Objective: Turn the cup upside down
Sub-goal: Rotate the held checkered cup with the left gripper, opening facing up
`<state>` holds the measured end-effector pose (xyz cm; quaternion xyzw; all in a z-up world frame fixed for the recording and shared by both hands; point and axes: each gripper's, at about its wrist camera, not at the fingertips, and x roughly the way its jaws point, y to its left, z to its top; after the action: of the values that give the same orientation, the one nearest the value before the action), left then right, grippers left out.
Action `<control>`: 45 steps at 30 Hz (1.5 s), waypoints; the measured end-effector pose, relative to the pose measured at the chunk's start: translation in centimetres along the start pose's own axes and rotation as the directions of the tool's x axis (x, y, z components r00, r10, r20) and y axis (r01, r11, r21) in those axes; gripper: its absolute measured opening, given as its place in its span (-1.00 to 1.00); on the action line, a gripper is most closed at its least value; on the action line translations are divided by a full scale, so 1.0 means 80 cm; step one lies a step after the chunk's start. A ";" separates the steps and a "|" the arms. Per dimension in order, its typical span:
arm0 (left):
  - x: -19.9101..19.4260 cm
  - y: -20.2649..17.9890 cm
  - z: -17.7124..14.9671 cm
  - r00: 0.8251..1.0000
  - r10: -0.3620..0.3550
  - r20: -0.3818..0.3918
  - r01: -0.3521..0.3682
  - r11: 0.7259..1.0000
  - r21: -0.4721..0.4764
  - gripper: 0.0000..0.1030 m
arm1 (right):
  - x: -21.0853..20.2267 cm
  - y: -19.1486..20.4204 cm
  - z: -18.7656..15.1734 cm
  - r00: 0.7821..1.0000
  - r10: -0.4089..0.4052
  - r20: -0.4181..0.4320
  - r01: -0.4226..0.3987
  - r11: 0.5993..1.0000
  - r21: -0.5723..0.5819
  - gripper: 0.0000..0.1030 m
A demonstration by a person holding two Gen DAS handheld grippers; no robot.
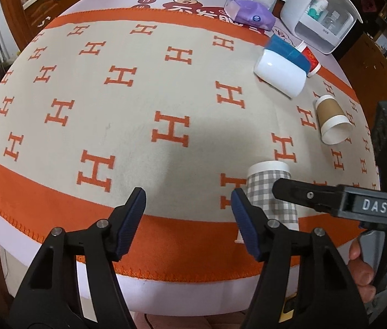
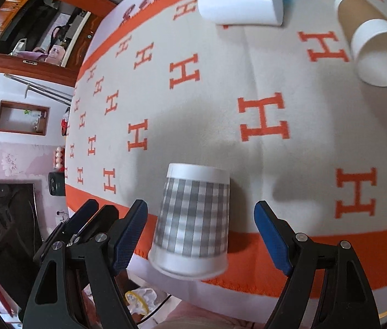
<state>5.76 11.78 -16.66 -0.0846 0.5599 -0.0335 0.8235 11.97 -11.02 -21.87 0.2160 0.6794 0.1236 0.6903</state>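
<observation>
A grey-and-white checked paper cup (image 2: 192, 219) lies on the blanket near the table's front edge, between the open fingers of my right gripper (image 2: 201, 233), which do not touch it. In the left wrist view the same cup (image 1: 271, 192) is partly hidden behind the right gripper's black finger (image 1: 303, 196). My left gripper (image 1: 188, 219) is open and empty, just left of the cup, over the blanket's orange border.
A white cup (image 1: 281, 72) and a blue cup (image 1: 289, 50) lie on their sides at the back right. A brown-sleeved paper cup (image 1: 331, 119) lies nearby. A white storage box (image 1: 319, 13) and a purple tissue pack (image 1: 251, 13) stand at the far edge.
</observation>
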 end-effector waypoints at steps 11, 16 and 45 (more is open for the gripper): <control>0.009 -0.005 0.012 1.000 -0.008 -0.001 0.008 1.000 0.024 0.21 | 0.031 0.002 0.010 0.998 0.031 -0.055 -0.032 0.999 -0.014 0.17; 0.012 -0.012 0.013 1.000 -0.007 -0.008 0.008 0.999 0.040 0.21 | 0.008 0.007 -0.002 1.000 0.013 -0.008 -0.014 0.998 -0.063 0.16; 0.025 -0.078 -0.039 0.991 -0.017 0.131 0.002 0.993 0.118 0.21 | -0.063 -0.036 -0.133 0.710 -0.119 0.694 0.406 0.875 -0.265 0.16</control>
<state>3.83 5.01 -18.49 -0.0407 0.5008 -0.0647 0.8622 0.81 -14.52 -18.58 -0.0009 0.3760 0.0732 0.9237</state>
